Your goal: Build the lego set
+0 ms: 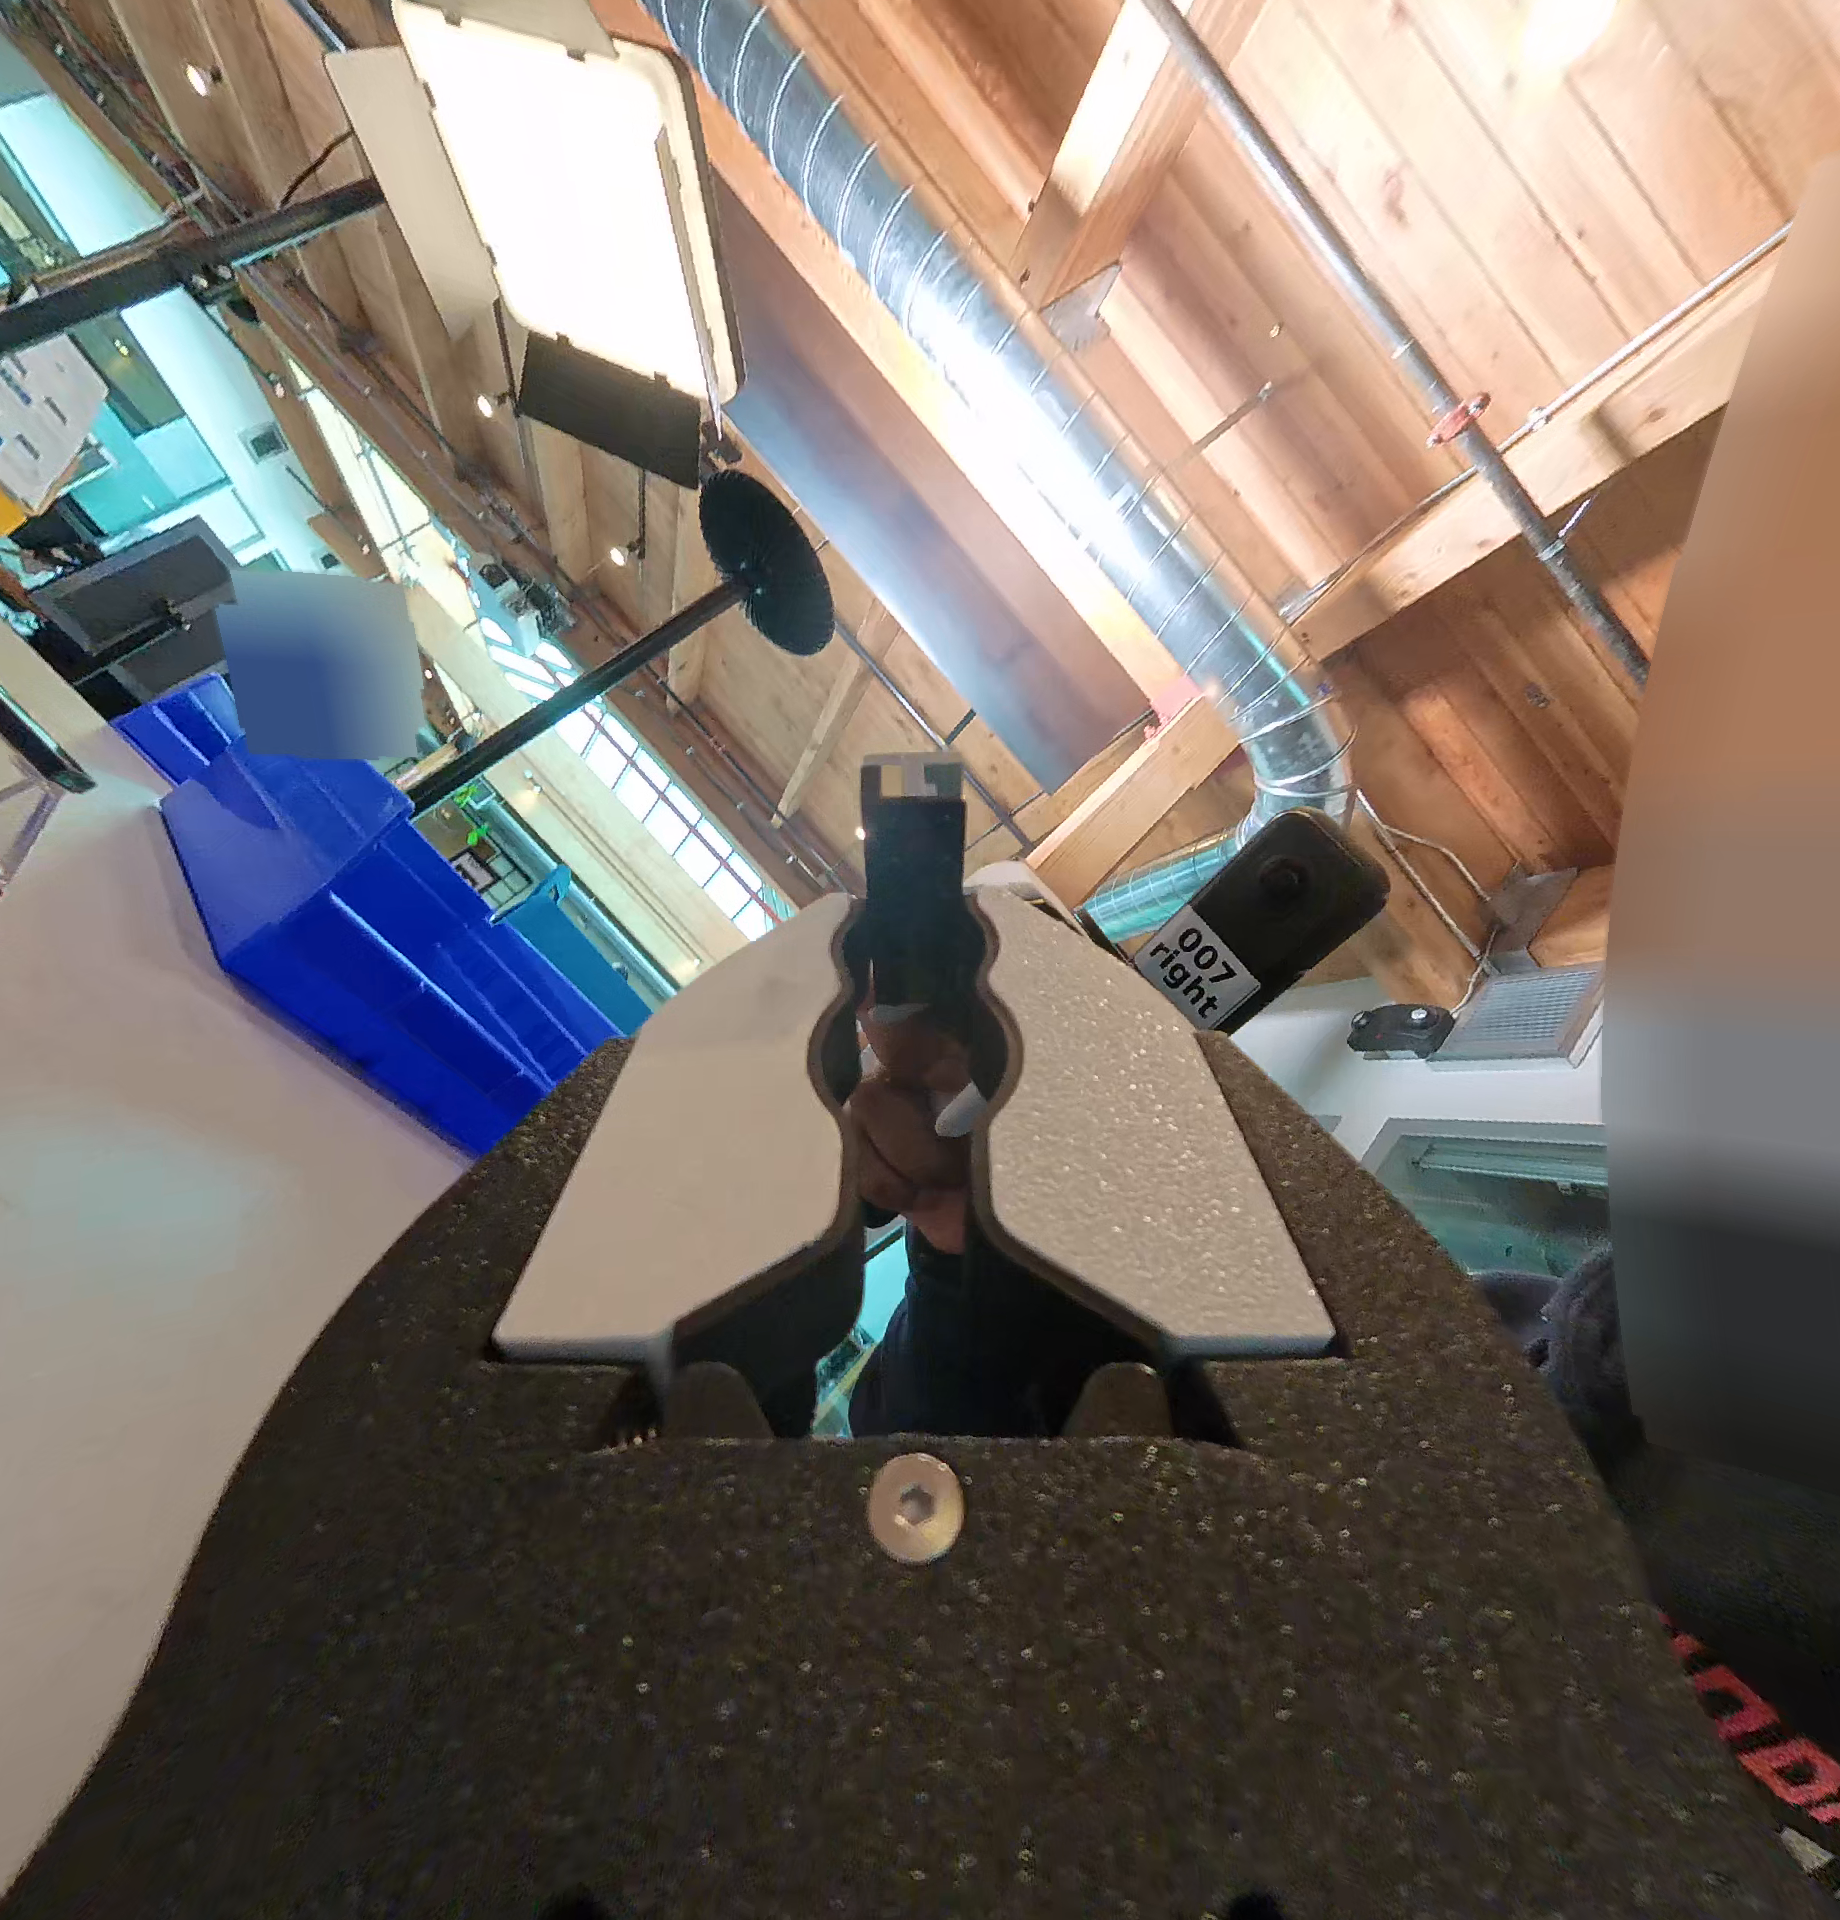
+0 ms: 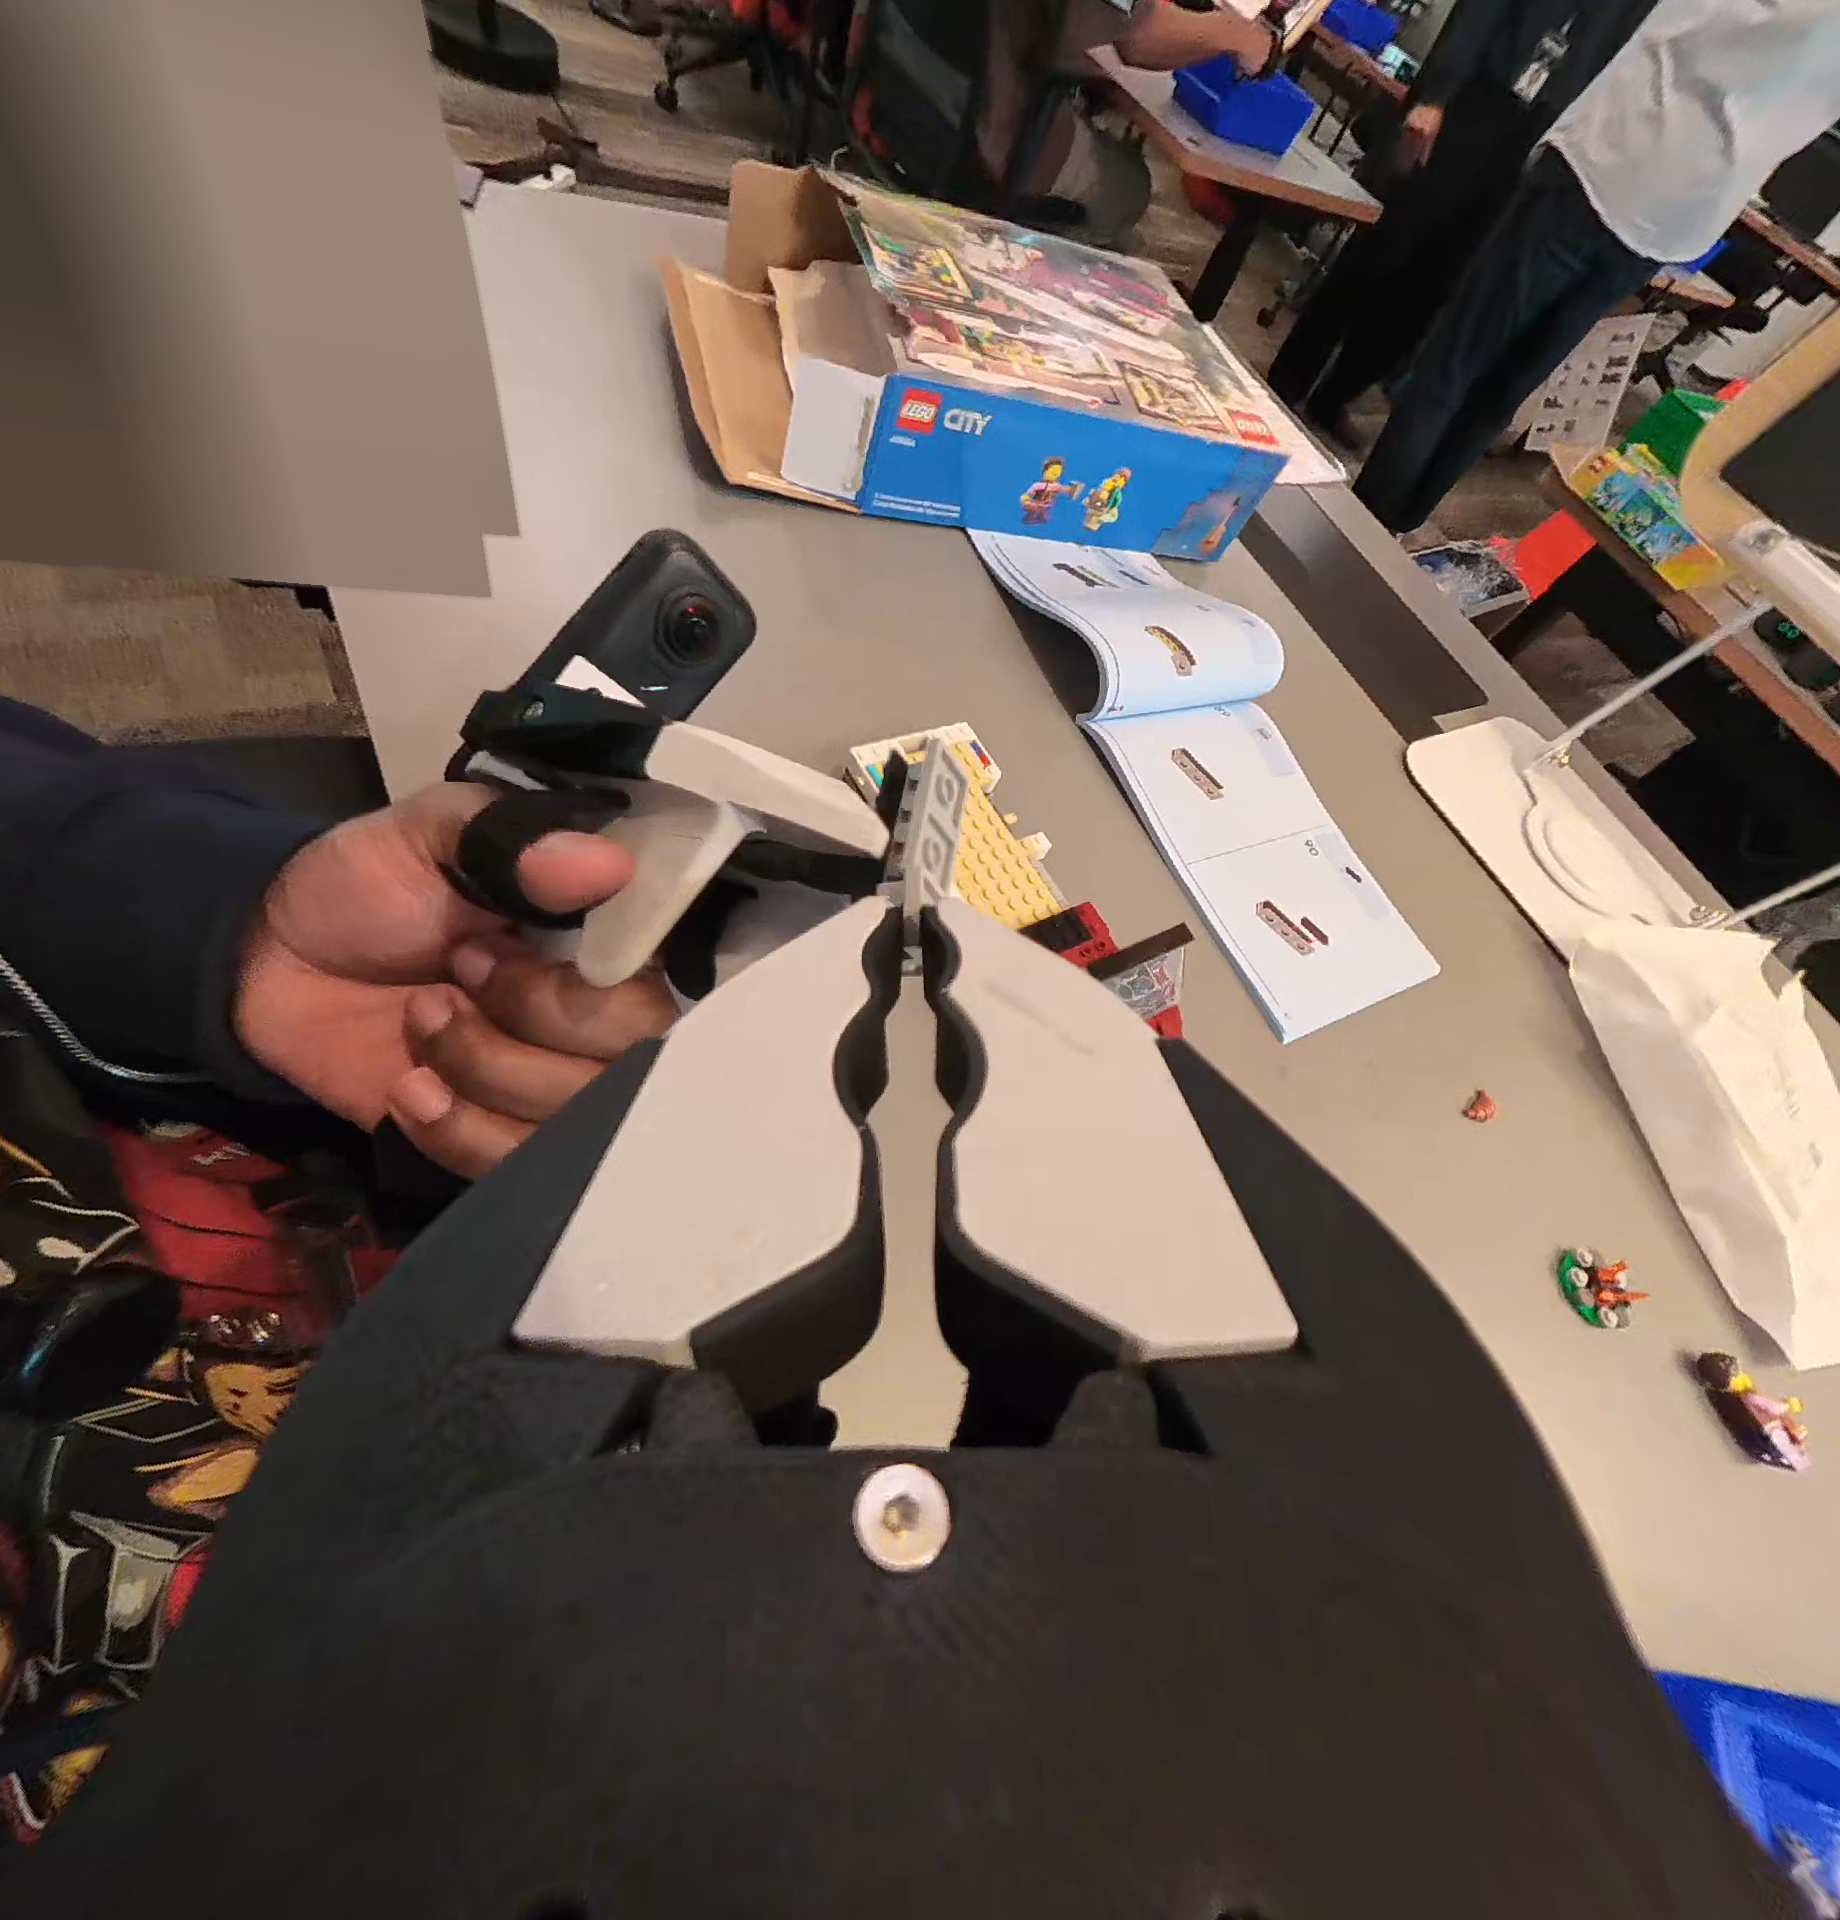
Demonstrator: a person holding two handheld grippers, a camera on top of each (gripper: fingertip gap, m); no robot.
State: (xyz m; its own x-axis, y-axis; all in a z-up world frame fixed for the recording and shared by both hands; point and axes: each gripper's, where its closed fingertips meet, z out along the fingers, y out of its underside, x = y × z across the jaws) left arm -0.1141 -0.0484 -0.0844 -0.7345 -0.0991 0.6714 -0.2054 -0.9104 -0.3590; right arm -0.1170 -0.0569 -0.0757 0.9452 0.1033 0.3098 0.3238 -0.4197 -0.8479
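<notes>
Both grippers pinch one brick assembly above the grey table (image 2: 1311, 1195).
The left gripper (image 1: 914, 914) clamps its black piece (image 1: 911, 842); the right gripper (image 2: 908, 920) nips its grey plate (image 2: 931, 831).

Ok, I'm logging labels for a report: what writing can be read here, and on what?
I won't quote writing; it stands on:
White sticker on the black camera.
Blue toy box, side and lid.
Open booklet: too small.
Grey plate in the right tongs: raised marks.

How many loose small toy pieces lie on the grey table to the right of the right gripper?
3. A tiny brown piece nearest the booklet, a green-based cluster with orange bits below it, and a minifigure lying nearest the camera. Others may be hidden behind the gripper.
</notes>
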